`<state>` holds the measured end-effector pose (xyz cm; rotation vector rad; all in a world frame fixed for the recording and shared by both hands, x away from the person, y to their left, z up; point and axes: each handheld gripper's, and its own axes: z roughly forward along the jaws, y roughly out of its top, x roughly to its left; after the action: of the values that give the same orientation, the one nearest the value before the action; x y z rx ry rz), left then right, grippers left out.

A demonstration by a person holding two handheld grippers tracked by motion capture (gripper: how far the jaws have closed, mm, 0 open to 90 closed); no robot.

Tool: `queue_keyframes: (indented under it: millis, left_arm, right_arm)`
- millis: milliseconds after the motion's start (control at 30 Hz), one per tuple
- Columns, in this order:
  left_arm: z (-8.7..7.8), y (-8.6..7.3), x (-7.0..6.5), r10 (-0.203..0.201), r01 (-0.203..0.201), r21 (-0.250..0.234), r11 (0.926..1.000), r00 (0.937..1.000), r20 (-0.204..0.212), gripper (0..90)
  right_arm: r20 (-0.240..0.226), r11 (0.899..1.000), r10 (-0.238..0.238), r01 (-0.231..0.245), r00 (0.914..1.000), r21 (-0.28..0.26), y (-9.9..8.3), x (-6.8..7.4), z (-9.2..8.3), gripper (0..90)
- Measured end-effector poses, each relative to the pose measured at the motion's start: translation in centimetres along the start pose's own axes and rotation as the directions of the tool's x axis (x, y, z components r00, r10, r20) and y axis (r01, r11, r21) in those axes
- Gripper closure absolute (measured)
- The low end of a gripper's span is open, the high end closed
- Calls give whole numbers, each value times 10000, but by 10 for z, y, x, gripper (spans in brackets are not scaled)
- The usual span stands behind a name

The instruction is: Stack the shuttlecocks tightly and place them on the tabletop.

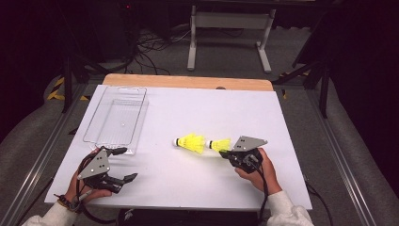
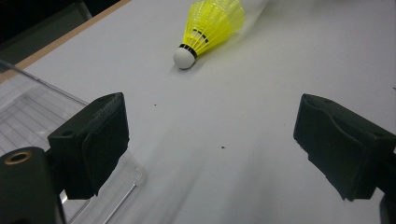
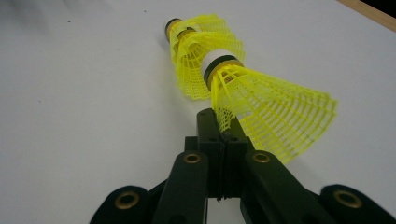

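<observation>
While the clear rectangular plastic tray [image 1: 116, 118] sits empty at the far left of the white desk [image 1: 197, 108], both yellow mesh-skirted shuttlecocks lie on the desk surface to the right of the tray. The first shuttlecock [image 1: 190, 142] lies free, nearer the tray, its white cork tip pointing toward the tray. The second shuttlecock [image 1: 219, 144] lies just right of the first, its cork nested against the first skirt. The right claw [image 1: 225, 152] is pinched tight on the skirt rim of the second shuttlecock. The left claw [image 1: 123, 164] stands wide apart, holding nothing, just in front of the tray's near edge. Bare desk surface lies between the tray and the first shuttlecock. No legible writing is visible.
</observation>
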<state>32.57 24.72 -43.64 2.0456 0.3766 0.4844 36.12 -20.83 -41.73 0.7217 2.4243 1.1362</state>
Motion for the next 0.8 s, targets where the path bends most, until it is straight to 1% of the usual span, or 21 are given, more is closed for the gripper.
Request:
queue_keyframes:
  millis: [233,500,667,800]
  left_arm:
    - [0,0,0,23,-23,37,10000,10000,1,112]
    - [2,0,0,52,-52,86,9999,10000,31,113]
    - [3,0,0,73,-74,136,9999,10000,67,113]
    - [3,0,0,67,-68,133,9999,9999,78,113]
  right_arm:
    - [-174,9999,-92,95,9998,142,4,1,11,900]
    - [-424,9997,-35,46,9991,238,7,1,25,900]
    - [-529,9994,-170,185,9985,290,11,3,34,899]
    - [-628,9994,-188,205,9978,267,14,4,39,897]
